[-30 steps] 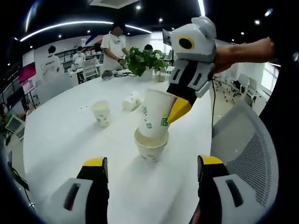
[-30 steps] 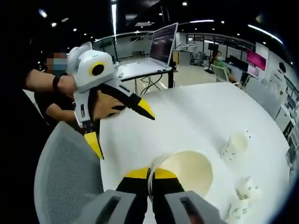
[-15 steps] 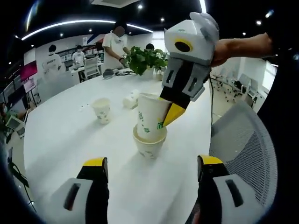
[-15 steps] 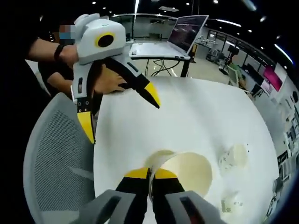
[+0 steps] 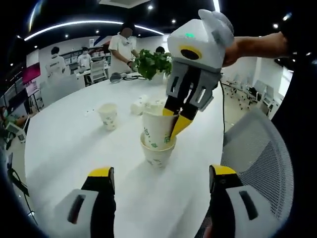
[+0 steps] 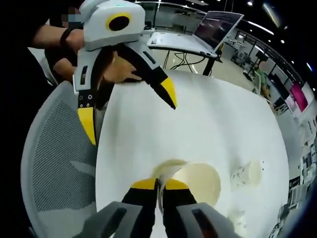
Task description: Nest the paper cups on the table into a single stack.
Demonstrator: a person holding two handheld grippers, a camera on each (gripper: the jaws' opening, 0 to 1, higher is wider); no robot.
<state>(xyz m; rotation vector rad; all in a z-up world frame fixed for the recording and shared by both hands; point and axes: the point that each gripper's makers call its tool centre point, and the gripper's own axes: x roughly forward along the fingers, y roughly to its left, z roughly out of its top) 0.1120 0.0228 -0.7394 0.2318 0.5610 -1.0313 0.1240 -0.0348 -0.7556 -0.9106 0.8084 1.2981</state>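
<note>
A white paper cup with green print [image 5: 154, 131] sits partly down inside a second cup [image 5: 158, 155] standing on the white table [image 5: 74, 148]. My right gripper [image 5: 174, 119] reaches down from above and is shut on the upper cup's rim. In the right gripper view, my right gripper [image 6: 159, 185] pinches that rim, with the cup's inside [image 6: 197, 180] below. My left gripper [image 5: 162, 173] is open and empty, just short of the stack; it appears as the left gripper [image 6: 130, 110] at the table's edge. A lone upright cup [image 5: 108, 115] stands further left, seen as the cup [image 6: 245, 173].
More cups lie on their sides [image 5: 140, 105] behind the stack. A potted plant [image 5: 153, 62] and people stand at the far side. A grey mesh chair [image 5: 257, 153] is at the table's right edge. A laptop [image 6: 198, 34] sits on another desk.
The right gripper has straightened the tilted cup and lowered it deeper into the cup below. The left gripper stays open in place.
</note>
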